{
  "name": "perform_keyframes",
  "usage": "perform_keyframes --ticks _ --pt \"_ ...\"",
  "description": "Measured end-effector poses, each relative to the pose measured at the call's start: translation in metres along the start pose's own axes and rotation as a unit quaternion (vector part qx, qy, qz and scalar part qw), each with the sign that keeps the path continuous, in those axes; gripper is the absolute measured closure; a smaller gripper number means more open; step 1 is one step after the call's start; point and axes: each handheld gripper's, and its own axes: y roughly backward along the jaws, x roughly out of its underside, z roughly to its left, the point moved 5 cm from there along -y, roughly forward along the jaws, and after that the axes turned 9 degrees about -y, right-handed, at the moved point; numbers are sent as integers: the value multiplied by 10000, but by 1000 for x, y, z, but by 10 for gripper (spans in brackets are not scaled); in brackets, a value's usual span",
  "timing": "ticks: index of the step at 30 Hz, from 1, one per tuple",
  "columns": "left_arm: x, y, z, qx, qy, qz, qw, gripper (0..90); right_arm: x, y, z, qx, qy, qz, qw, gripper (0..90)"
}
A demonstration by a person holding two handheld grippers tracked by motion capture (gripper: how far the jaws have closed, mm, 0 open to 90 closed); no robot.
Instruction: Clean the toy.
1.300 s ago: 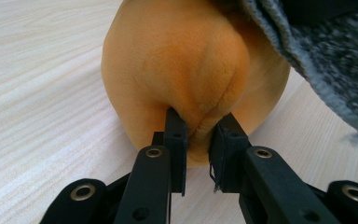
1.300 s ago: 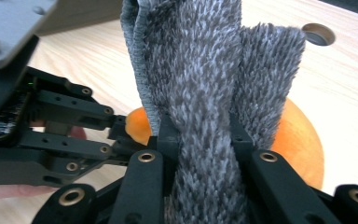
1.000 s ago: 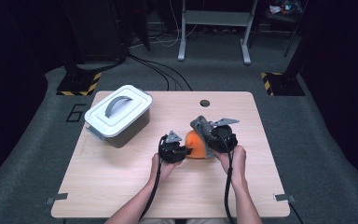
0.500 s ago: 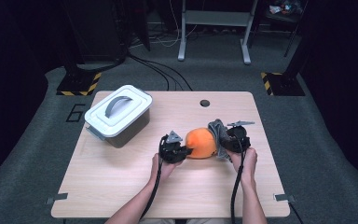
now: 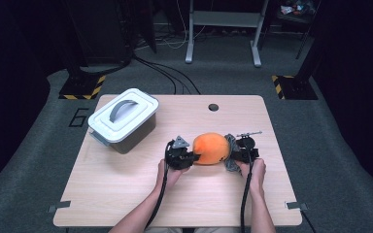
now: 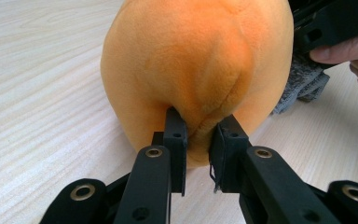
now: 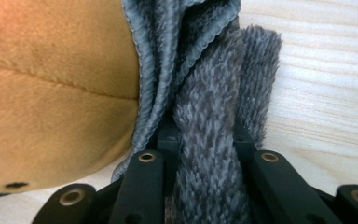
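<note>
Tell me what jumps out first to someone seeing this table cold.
The orange plush toy sits mid-table, pinched from both ends: the left gripper clamps its orange fabric, while the right gripper grips a grey fuzzy part at the toy's other end. Next is the white-lidded grey box with its lid on, standing apart at the table's far left.

Lidded bin [image 5: 123, 121] blocking the far-left corner, orange plush [image 5: 211, 148] mid-table — bare wood in front.
</note>
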Motion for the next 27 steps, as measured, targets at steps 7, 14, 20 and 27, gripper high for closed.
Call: perform_keyframes --ticks 7,14,20,27 --pt "1 0 2 8 50 -16 10000 774 -6 37 -6 -122 -51 -515 9986 734" --pt "1 0 2 28 2 -22 10000 769 -18 83 19 -482 391 -1190 9910 735" --pt "0 0 3 34 -27 -36 10000 757 -25 83 50 -726 782 -1126 9879 735" --pt "2 2 2 -23 -87 -156 9998 594 -25 64 55 -521 902 -937 9901 735"
